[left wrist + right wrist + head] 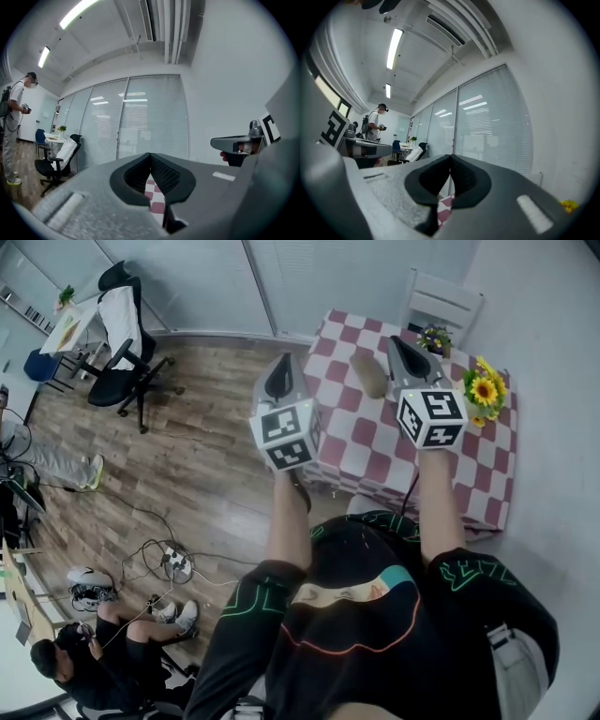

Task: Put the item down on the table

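Item lies on the checkered table.
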`<state>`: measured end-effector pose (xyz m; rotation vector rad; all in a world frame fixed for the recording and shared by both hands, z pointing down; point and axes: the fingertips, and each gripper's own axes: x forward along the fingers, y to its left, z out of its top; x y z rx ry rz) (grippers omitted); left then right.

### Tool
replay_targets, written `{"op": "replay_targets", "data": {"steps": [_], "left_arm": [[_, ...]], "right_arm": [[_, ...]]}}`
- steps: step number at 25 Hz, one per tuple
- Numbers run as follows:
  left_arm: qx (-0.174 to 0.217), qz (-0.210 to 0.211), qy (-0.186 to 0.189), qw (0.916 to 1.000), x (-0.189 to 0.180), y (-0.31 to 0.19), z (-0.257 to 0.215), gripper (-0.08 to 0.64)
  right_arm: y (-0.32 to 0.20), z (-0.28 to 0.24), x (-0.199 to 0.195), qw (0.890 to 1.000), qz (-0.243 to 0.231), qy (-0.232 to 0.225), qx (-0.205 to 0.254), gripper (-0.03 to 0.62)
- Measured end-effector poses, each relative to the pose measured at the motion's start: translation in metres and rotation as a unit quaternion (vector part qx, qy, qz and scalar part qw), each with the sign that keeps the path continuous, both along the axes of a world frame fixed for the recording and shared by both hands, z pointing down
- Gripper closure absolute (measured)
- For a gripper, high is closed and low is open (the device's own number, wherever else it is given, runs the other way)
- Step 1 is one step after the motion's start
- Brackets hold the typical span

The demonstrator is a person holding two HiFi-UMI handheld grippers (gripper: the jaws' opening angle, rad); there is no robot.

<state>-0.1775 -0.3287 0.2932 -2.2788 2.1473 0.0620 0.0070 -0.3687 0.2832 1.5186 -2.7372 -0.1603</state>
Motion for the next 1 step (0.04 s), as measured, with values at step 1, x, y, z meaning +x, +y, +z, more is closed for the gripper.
{"op": "replay_targets", "data": {"steps": [1], "left_arm": [[-0.001,-0.001,0.001,1.0,-0.0016,-0.001,0.0014,0.551]], "right_arm": [[-0.0015,0.001,-0.001,1.0,0.0,0.001,0.0,0.588]]}}
